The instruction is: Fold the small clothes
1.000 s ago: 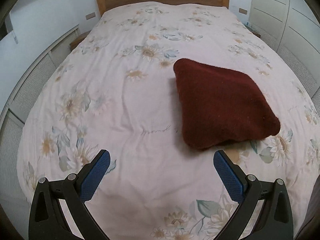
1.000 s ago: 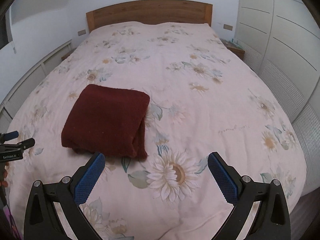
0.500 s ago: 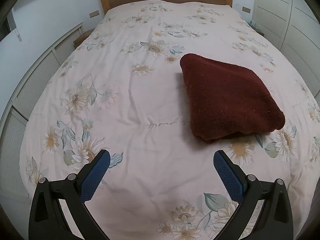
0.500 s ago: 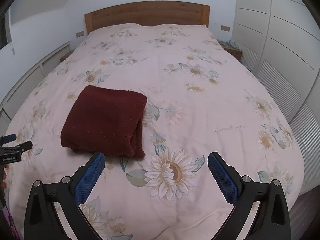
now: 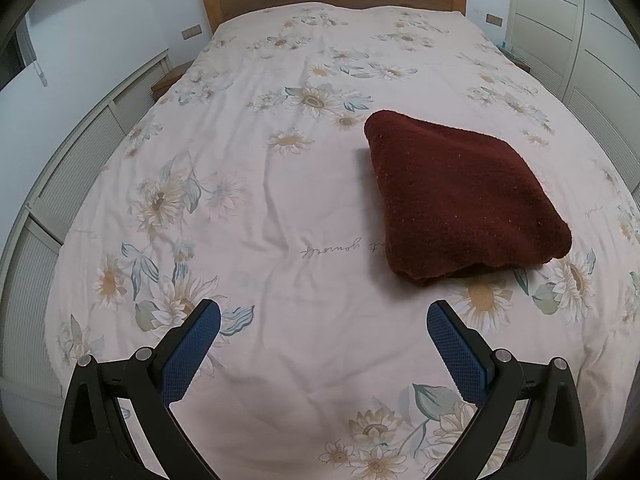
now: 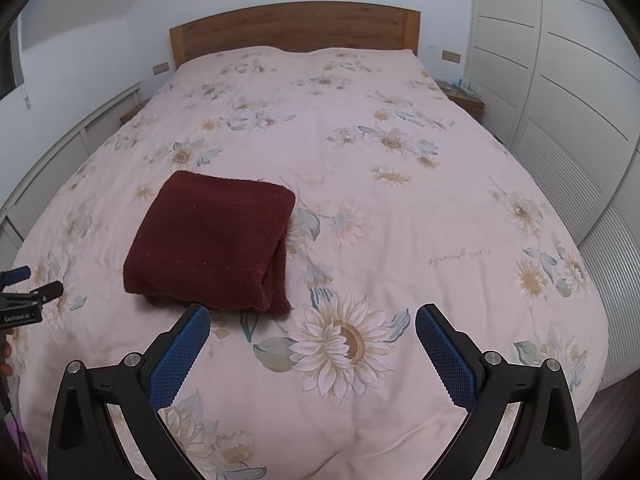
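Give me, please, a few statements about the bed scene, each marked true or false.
1. The red cloth lies folded on the bed. True.
2. The right tongs grip the cloth. False: they are open, holding nothing.
3. The left tongs are open. True.
4. The cloth hangs off the bed's edge. False: it rests wholly on the cover.
5. The headboard is wooden. True.

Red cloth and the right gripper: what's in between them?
Only flowery bedspread; right wrist view shows nothing else between the red cloth and the open right gripper.
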Demonstrator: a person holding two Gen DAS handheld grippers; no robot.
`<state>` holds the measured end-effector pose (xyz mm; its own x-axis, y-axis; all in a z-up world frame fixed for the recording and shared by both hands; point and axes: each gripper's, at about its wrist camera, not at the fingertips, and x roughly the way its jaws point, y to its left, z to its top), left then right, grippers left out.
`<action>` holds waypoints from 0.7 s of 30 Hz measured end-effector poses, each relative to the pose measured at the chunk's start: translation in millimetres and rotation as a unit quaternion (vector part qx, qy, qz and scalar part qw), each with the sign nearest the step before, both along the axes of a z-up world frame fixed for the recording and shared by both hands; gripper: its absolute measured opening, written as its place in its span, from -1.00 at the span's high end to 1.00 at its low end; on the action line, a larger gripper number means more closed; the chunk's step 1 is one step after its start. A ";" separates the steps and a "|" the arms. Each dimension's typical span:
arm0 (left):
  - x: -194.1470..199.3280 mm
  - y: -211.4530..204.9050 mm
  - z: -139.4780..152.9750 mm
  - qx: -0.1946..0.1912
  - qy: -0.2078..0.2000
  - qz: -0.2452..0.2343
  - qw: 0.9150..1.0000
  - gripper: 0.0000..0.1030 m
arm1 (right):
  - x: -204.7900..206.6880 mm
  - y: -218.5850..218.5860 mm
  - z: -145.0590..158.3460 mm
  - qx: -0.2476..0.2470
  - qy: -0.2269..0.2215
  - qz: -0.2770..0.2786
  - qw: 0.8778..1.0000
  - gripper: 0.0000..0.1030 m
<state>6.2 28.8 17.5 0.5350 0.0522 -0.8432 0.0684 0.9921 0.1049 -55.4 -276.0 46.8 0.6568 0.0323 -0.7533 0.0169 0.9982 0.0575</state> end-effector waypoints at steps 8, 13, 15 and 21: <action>-0.3 -1.7 2.4 0.000 -0.002 0.001 1.000 -0.98 | 0.1 1.0 -0.7 0.000 0.006 0.002 1.000 -0.98; -0.4 -1.7 3.0 0.002 -0.003 0.000 1.000 -0.98 | 1.3 1.7 -1.5 -0.002 0.009 0.003 1.000 -0.98; -0.1 -2.1 3.3 0.003 -0.004 0.002 1.000 -0.98 | 2.4 1.7 -2.2 -0.002 0.011 0.004 1.000 -0.98; 0.3 -2.6 3.4 0.004 -0.003 0.003 1.000 -0.98 | 2.7 5.1 -3.6 -0.010 0.017 0.009 1.000 -0.98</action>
